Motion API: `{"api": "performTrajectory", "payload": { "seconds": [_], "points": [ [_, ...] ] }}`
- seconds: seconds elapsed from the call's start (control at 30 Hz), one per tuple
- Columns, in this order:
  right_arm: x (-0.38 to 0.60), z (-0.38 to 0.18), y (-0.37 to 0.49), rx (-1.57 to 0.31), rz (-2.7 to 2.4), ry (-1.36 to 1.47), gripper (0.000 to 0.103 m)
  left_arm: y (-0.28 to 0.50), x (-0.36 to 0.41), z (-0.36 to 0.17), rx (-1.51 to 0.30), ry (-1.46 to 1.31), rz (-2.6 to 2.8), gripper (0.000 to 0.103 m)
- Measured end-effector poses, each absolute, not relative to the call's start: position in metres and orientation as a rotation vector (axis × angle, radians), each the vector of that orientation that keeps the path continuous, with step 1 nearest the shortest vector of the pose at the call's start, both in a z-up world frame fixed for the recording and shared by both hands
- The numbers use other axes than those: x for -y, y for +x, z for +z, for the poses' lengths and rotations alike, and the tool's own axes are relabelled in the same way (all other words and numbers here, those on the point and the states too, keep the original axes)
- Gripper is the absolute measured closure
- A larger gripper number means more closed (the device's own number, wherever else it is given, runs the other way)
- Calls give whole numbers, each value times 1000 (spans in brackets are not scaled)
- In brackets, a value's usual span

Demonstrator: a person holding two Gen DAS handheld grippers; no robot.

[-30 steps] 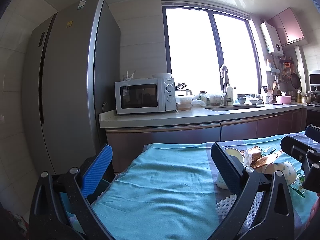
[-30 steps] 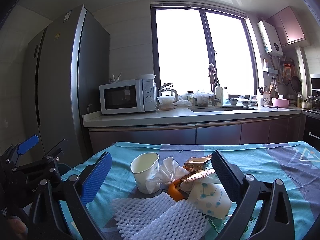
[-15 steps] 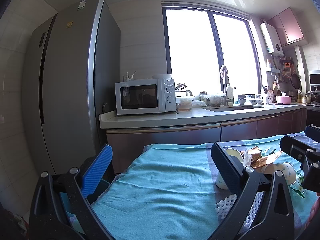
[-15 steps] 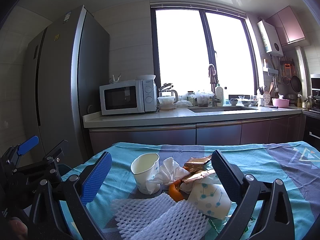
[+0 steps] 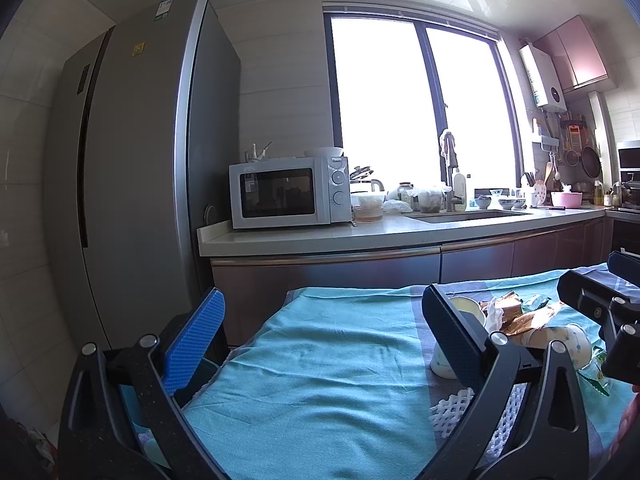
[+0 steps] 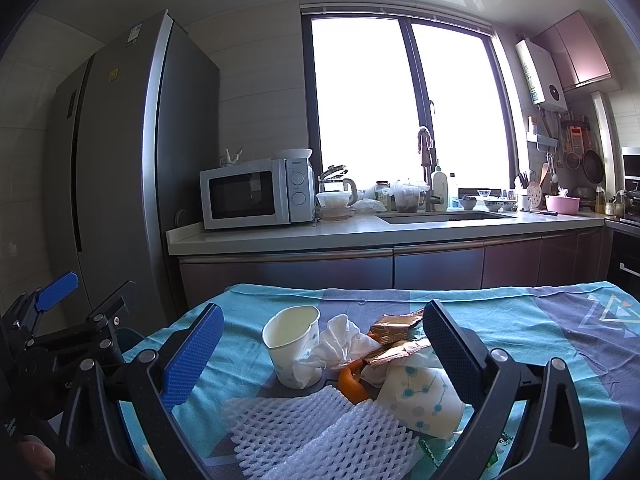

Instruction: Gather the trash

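The right gripper [image 6: 323, 346] hovers over a bench draped in a teal-and-grey cloth [image 6: 520, 320], its blue-padded fingers [image 6: 192, 354] spread wide apart and holding nothing. The trash lies heaped between and just ahead of those fingers: an upright white paper cup [image 6: 294, 346] nearer the left finger, a crumpled white tissue [image 6: 340, 344] leaning against its right side, creased gold foil wrappers [image 6: 394, 326] behind the tissue toward the right finger, a curl of orange peel [image 6: 352, 384] below them, a tipped paper cup with a teal dot pattern [image 6: 420, 400] just inside the right finger, and white foam fruit netting [image 6: 316, 432] lowest in view, closest to the camera. The left gripper [image 5: 323, 346] is held off the pile's left side over bare cloth, its own blue-padded fingers [image 5: 194, 342] likewise wide apart and empty; in its view the same heap sits beyond its right finger, with the white paper cup partly hidden behind that finger. Past the bench stand a white microwave [image 6: 256, 194] on a pale kitchen counter [image 6: 360, 232] and a tall grey refrigerator [image 6: 120, 160].
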State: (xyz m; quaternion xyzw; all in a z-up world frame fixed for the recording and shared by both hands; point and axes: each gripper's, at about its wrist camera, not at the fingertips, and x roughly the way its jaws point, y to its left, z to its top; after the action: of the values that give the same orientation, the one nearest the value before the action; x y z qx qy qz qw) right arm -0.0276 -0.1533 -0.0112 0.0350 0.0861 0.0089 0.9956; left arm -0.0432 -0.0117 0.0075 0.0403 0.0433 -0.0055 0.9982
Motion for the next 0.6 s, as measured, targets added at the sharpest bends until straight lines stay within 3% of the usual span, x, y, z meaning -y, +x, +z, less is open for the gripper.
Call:
{"api": "performTrajectory", "payload": {
  "seconds": [0.37, 0.6],
  "points": [
    [155, -14, -24, -196, 23, 73, 7, -37, 17, 4, -132, 85, -70, 6],
    [171, -35, -17, -338, 26, 92, 7, -16, 40, -19, -264, 157, -222, 6]
  ]
}}
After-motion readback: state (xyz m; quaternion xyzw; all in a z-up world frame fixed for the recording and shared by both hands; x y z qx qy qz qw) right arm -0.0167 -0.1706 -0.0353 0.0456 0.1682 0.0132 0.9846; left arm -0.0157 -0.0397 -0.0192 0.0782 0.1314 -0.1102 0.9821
